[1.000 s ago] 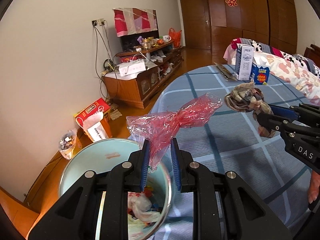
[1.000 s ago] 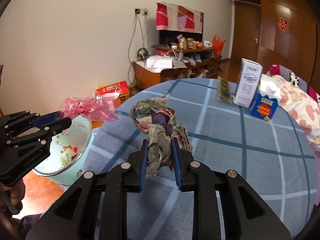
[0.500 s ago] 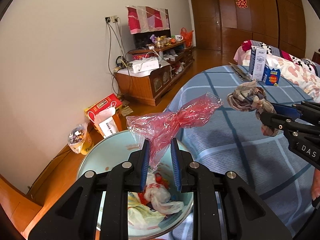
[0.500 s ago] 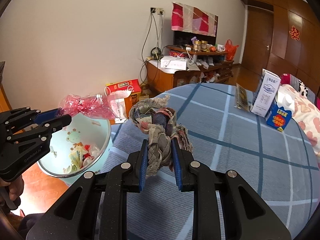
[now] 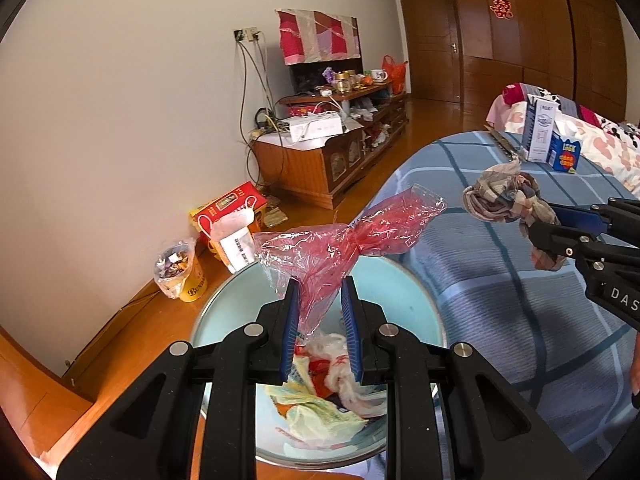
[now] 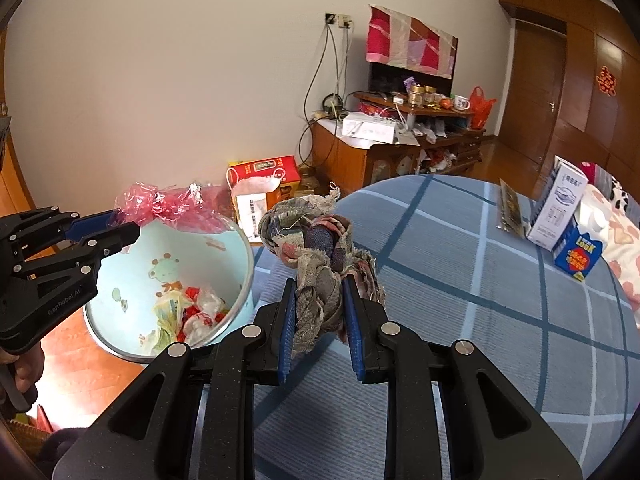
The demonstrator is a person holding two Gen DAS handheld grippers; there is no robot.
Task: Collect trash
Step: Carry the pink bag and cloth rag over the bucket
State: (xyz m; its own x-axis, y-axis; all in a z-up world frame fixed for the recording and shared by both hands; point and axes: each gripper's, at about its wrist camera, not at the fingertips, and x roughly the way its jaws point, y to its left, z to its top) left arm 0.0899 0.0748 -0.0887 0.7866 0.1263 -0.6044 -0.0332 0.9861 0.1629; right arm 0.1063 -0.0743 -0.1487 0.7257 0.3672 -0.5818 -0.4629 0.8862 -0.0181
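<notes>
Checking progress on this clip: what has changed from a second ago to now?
Both hands carried their loads toward the bin: the left gripper, shut on the red plastic bag, now hangs over the bin's opening, where before only part of the rim showed beneath it. The right gripper, shut on the rag, came closer to the bin but is over the bed. Both grips are unchanged; nothing dropped.

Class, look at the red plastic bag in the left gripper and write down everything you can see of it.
The red plastic bag is thin, see-through, crinkled film, twisted to a narrow waist in the middle with both ends flaring. The left gripper is shut on its lower end, blue pads pinching the film; nothing else touches it. It hangs in the air over the pale blue trash bin, beside the blue plaid table edge, with crumpled trash lying in the bin beneath.
</notes>
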